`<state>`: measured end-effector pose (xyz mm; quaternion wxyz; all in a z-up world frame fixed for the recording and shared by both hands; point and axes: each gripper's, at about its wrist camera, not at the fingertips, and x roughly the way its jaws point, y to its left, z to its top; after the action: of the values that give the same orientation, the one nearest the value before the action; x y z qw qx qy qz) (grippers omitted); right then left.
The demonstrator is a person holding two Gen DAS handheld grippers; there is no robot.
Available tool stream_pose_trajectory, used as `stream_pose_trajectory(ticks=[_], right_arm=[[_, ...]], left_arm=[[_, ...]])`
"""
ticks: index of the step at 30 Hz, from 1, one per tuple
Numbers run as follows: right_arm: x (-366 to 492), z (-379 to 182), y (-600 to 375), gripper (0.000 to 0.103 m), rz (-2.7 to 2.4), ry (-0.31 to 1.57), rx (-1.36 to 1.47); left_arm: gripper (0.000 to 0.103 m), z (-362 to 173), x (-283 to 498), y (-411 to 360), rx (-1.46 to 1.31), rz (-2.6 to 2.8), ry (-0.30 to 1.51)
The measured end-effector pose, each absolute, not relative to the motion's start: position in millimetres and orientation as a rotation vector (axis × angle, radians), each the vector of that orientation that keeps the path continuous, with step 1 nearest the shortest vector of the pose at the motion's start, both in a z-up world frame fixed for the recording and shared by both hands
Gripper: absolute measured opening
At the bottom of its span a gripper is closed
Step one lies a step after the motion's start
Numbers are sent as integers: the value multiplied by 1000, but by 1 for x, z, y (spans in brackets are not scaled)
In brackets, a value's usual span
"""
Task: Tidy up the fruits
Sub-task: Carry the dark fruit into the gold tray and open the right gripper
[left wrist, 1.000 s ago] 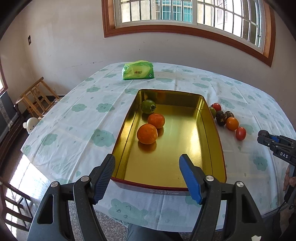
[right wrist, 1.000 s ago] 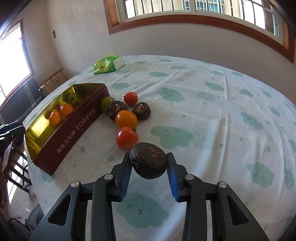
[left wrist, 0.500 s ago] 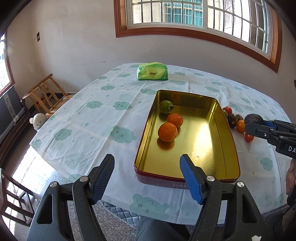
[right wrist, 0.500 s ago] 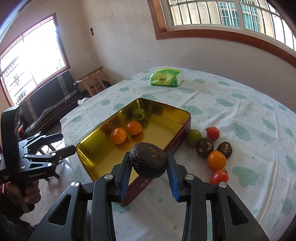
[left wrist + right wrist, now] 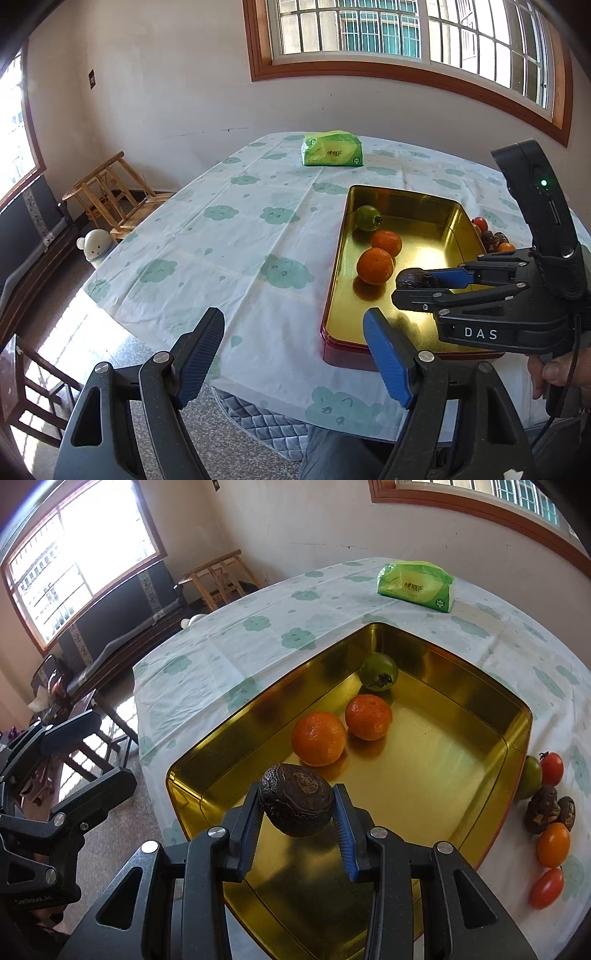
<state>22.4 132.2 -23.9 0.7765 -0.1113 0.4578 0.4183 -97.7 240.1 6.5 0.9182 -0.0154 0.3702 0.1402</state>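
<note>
Right tool [image 5: 297, 832]: clenched on the dark wrinkled fruit [image 5: 295, 799], held above the near end of the gold tin [image 5: 517, 716].
Left tool [image 5: 293, 349]: released, at the surface's edge.
Tin: two oranges [image 5: 318, 744], green tomato [image 5: 378, 672].
Beyond: tissue pack [image 5: 415, 586].

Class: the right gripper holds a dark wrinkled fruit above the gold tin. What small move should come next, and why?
Probably lower the right gripper toward the bare floor of the gold tin, then open. The dark fruit hangs above the tin's near end, clear of the two oranges and the green tomato.
</note>
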Motion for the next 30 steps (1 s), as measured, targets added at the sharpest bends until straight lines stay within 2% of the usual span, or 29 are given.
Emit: stream_pose_trajectory(ticks=[25, 30], right_arm=[[35, -38, 173, 39, 865, 1068, -248], [33, -24, 167, 46, 899, 1034, -182]], left_arm=[[85, -7, -106, 252, -2, 296, 794], [86, -9, -106, 248, 15, 293, 800]])
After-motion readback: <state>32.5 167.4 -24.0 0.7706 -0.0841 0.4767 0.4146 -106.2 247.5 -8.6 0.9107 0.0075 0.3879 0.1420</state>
